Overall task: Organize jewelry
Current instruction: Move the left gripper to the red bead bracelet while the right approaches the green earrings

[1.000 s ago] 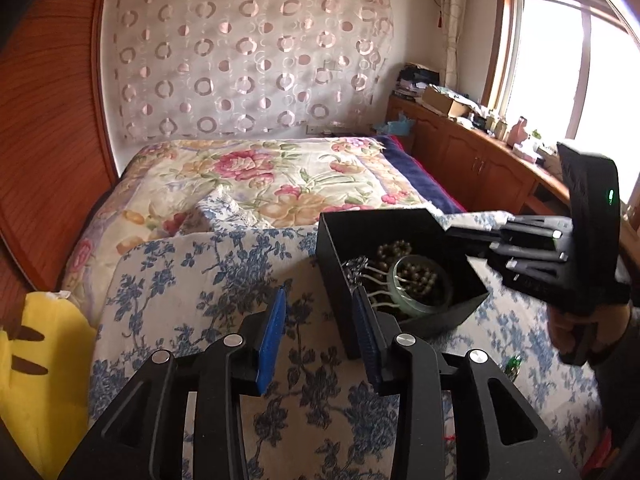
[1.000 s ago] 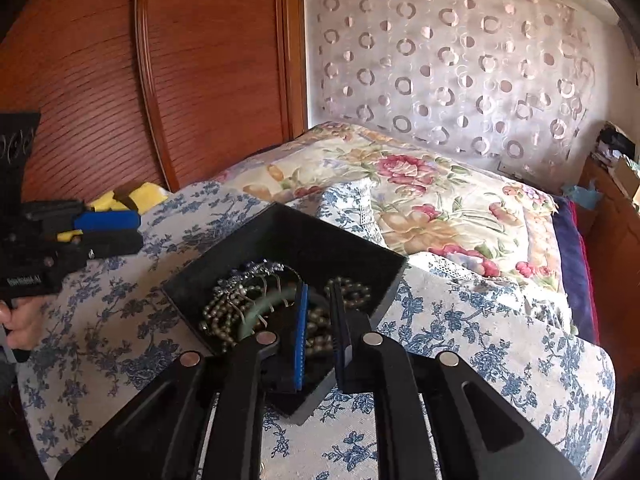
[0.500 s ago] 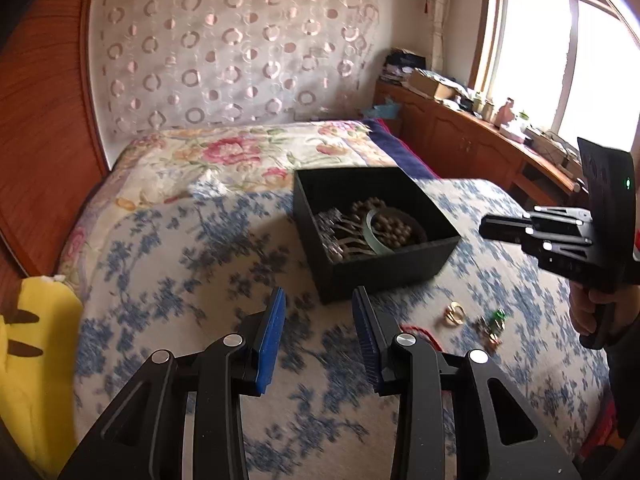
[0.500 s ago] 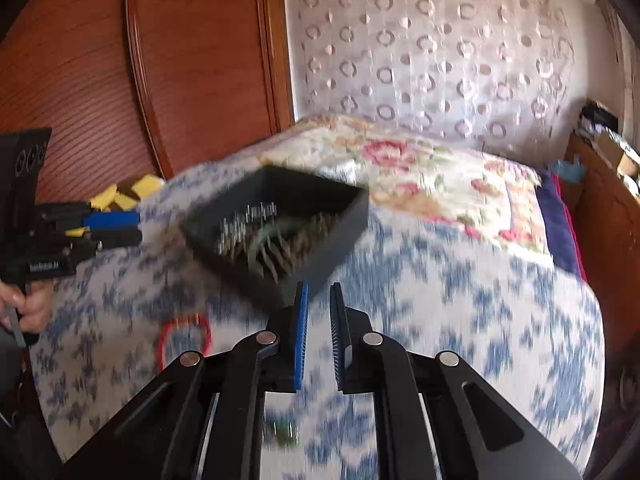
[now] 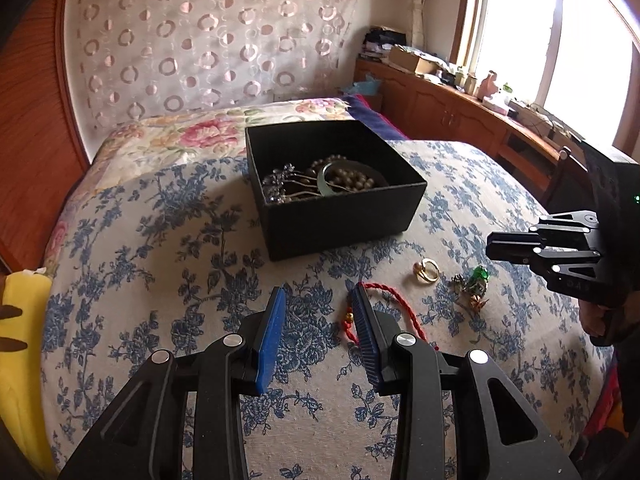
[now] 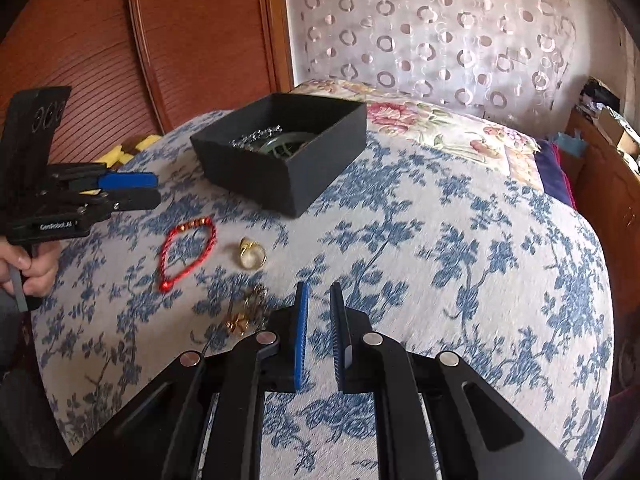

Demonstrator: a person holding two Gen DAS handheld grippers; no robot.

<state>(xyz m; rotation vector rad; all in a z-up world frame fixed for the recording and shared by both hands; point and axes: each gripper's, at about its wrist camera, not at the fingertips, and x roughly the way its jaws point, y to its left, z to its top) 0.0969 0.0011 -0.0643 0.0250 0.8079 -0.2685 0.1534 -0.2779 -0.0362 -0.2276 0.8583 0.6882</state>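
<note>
A black open box (image 5: 340,216) (image 6: 280,172) stands on the blue-flowered cloth (image 5: 160,260). In it lie pearl beads (image 5: 352,178), silver hair pins and a green bangle (image 6: 280,146). In front of the box on the cloth lie a red cord bracelet (image 5: 390,294) (image 6: 188,252), a gold ring (image 5: 426,270) (image 6: 252,257) and a green-stoned brooch (image 5: 477,278) (image 6: 244,312). My left gripper (image 5: 318,292) (image 6: 132,190) hovers open and empty, with the bracelet by its right finger. My right gripper (image 6: 319,286) (image 5: 520,248) is shut on nothing, just right of the brooch.
A floral quilt (image 5: 180,132) covers the bed behind the box. A wooden headboard (image 6: 180,40) stands to the left and a cluttered wooden cabinet (image 5: 460,108) runs under the window. A yellow plush (image 5: 20,360) lies at the cloth's left edge. A hand (image 6: 36,268) holds the left gripper.
Both grippers have drawn back from the box toward the near side of the cloth. The box now sits farther off, and the bracelet, ring and brooch have come into view.
</note>
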